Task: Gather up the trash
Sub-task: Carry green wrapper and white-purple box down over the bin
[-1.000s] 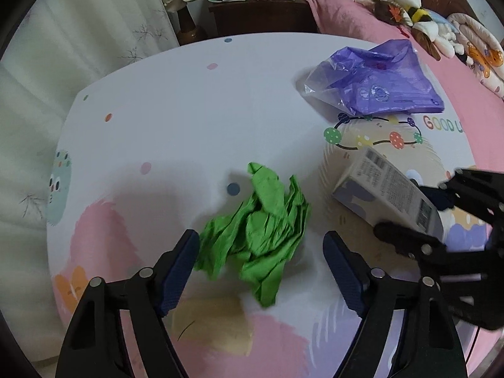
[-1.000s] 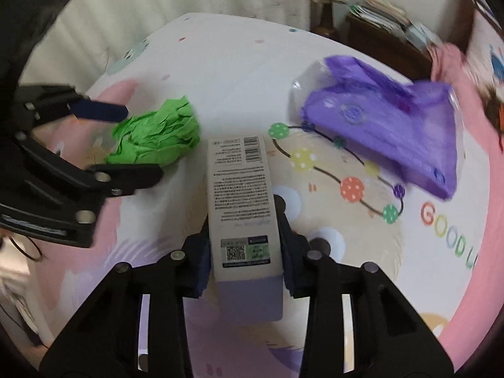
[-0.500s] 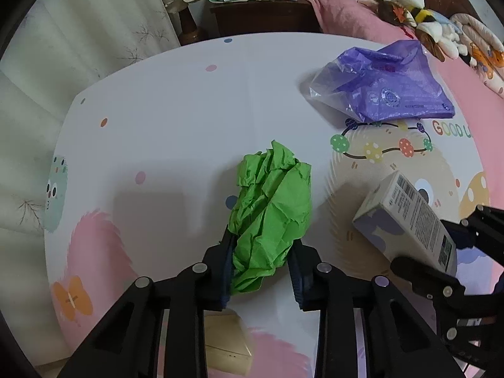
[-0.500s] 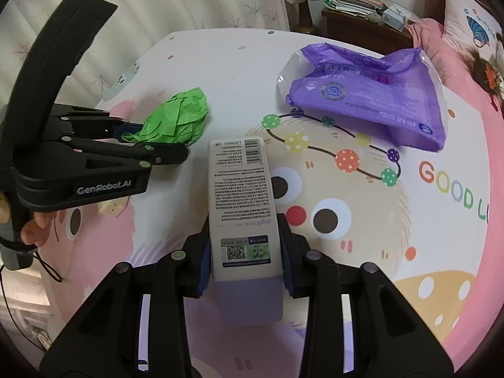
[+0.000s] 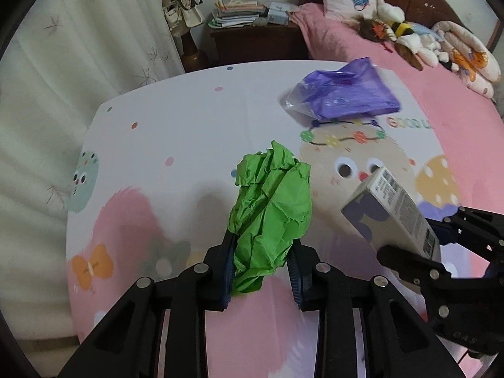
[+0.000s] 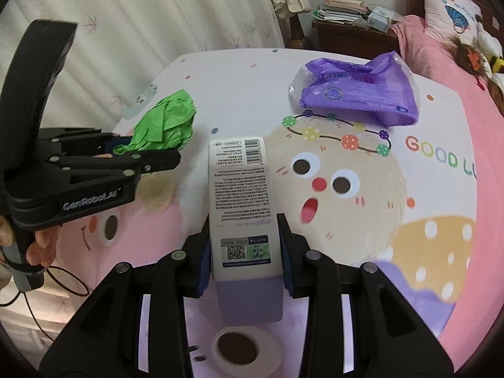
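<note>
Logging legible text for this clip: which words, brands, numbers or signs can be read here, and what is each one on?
"GenRobot.AI": on the body of the left hand-held gripper.
"GOOD LU", cut off by the picture's edge: printed on the bed cover.
Carton in the right hand-held gripper: barcode, QR code and fine print, too small to read.
Purple packet: round emblem and label, too blurred to read.

Left gripper [image 5: 261, 267]: jaws have just closed, blue pads now pressed on either side of the crumpled green paper [image 5: 271, 217], which juts toward 12 o'clock. Gripper pitched steeply down. In the right wrist view it enters from 9 o'clock, with fingers of the person's hand [image 6: 37, 245] wrapped on its handle.

Right gripper [image 6: 244, 261]: clamped on the white-and-purple carton [image 6: 242, 208], carton's length running toward 12 o'clock.
</note>
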A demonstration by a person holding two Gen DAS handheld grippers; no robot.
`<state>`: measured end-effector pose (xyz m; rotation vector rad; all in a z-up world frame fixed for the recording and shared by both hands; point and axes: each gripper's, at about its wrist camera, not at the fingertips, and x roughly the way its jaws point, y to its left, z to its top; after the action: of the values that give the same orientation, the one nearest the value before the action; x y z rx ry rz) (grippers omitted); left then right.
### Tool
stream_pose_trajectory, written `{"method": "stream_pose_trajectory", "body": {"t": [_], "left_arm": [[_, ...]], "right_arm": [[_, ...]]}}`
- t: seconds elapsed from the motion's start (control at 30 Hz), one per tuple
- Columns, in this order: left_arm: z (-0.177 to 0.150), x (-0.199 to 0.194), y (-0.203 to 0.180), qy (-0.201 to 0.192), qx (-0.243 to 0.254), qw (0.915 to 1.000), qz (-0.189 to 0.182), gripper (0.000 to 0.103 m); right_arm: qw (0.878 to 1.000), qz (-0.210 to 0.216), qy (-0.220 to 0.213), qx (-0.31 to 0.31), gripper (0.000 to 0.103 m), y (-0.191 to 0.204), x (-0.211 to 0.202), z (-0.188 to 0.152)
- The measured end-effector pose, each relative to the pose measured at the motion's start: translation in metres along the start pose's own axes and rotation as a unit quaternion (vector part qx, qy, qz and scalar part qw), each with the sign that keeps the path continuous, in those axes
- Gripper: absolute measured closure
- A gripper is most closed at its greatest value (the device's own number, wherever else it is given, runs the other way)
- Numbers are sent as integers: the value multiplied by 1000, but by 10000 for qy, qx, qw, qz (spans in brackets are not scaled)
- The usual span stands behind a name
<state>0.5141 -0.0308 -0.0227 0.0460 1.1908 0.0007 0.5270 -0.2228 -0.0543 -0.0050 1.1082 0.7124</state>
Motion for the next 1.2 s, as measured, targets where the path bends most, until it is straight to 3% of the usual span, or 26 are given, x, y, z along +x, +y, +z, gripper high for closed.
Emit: {"method": "stream_pose_trajectory", "body": {"t": [0.33, 0.73, 0.9, 1.2], "left_arm": [[-106, -106, 13, -248, 161, 9988, -385, 75], [-277, -210, 48, -545, 778, 9923, -795, 74], [-343, -227, 61, -545, 1131, 9879, -907, 74], [-441, -213, 58, 68, 1543, 9820, -1083, 74]], "right_arm": [[9984, -127, -371, 401, 71, 63, -70, -59], [9892, -542, -818, 1086, 71, 198, -138, -172], [9825, -719, -940, 1440, 71, 258, -153, -227], [9725, -996, -678, 1993, 71, 316, -150, -319]]}}
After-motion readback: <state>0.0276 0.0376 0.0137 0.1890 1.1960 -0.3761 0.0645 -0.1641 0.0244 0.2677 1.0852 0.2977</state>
